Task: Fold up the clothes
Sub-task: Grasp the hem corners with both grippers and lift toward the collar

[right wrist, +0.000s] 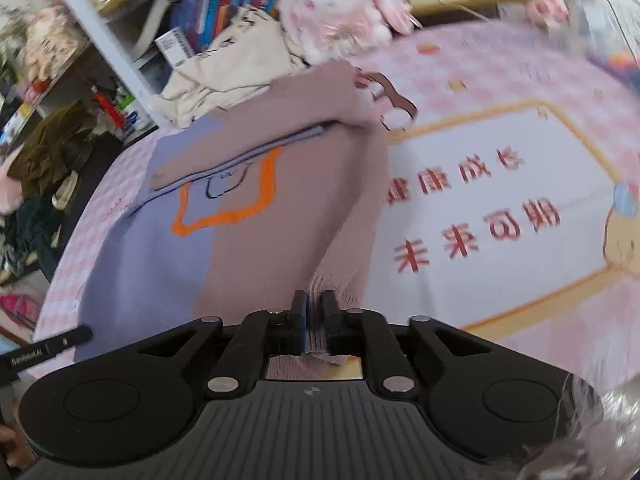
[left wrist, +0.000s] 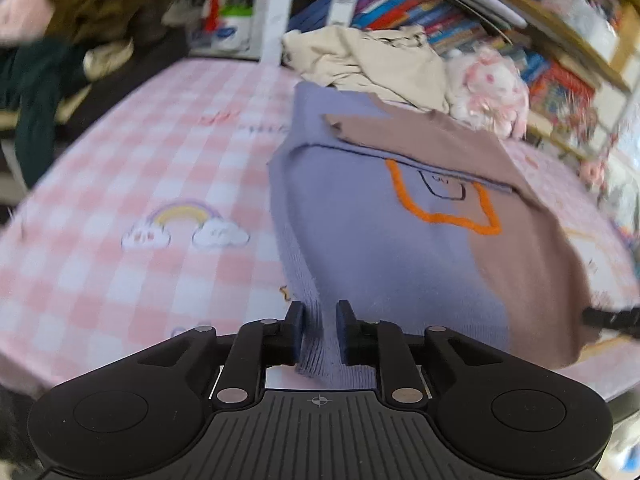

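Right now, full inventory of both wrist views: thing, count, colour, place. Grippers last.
sweater: 1, lilac and mauve with orange outline, lying on the tablecloth, both near corners gripped
tablecloth: 1, pink-white check with rainbow print, under the sweater
cream garment: 1, crumpled, behind the sweater
plush toy: 1, white-pink, beside the cream garment
books: many, mixed colours, back shelf
dark clothes: heap, green-brown, far left
left gripper: black, shut on lilac hem
right gripper: black, shut on mauve hem
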### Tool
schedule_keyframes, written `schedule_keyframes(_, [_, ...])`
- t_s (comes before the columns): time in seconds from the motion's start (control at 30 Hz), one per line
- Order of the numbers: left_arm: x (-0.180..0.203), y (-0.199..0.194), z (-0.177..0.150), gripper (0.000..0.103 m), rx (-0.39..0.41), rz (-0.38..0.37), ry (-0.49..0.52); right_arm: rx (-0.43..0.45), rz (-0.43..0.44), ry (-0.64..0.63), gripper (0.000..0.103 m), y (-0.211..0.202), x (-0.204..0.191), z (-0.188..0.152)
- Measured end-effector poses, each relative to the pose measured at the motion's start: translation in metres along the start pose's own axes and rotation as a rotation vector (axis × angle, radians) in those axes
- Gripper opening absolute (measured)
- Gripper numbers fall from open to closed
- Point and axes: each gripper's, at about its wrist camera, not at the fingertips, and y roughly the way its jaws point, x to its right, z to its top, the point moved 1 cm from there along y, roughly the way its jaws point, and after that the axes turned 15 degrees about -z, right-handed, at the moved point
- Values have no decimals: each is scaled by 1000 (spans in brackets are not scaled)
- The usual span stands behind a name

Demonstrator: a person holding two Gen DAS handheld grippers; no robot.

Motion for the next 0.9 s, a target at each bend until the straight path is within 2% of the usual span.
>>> schedule_keyframes(0.07, [-10, 0, -2, 24, -15, -14, -61, -16, -13, 15, 21, 3, 3, -2])
schedule_keyframes(0.13, [-16, 3, -4, 24, -32, -23, -86, -35, -27, 27, 28, 7, 6, -3])
schedule_keyframes(0.33, [-35, 5, -6, 26, -5, -78, -192, -79, -15, 95, 28, 18, 17, -2])
schedule_keyframes(0.47, [-39, 11, 2, 26, 1, -100, -213, -98, 14, 154, 28, 25, 21, 5])
schedule_keyframes(0.53, [-40, 14, 4, 26, 6, -112, -226, -107, 30, 181, 24, 28, 23, 7])
schedule_keyframes(0.57, [-42, 14, 4, 26, 14, -116, -239, -115, 33, 185, 18, 29, 24, 7])
schedule_keyframes(0.6, [-42, 14, 4, 25, 22, -118, -251, -117, 31, 190, 7, 29, 26, 7])
schedule_keyframes(0.63, [-43, 15, 3, 22, 33, -121, -259, -108, 22, 197, 7, 27, 29, 6])
schedule_keyframes(0.7, [-40, 18, 2, 5, 20, -125, -244, -91, 5, 210, 7, 22, 36, 3])
schedule_keyframes(0.8, [-29, 21, 0, 4, -17, -133, -188, -66, -21, 229, 7, 15, 47, 0])
schedule_keyframes(0.9, [-26, 20, -3, 6, -36, -121, -171, -118, 0, 239, 9, 15, 54, -6])
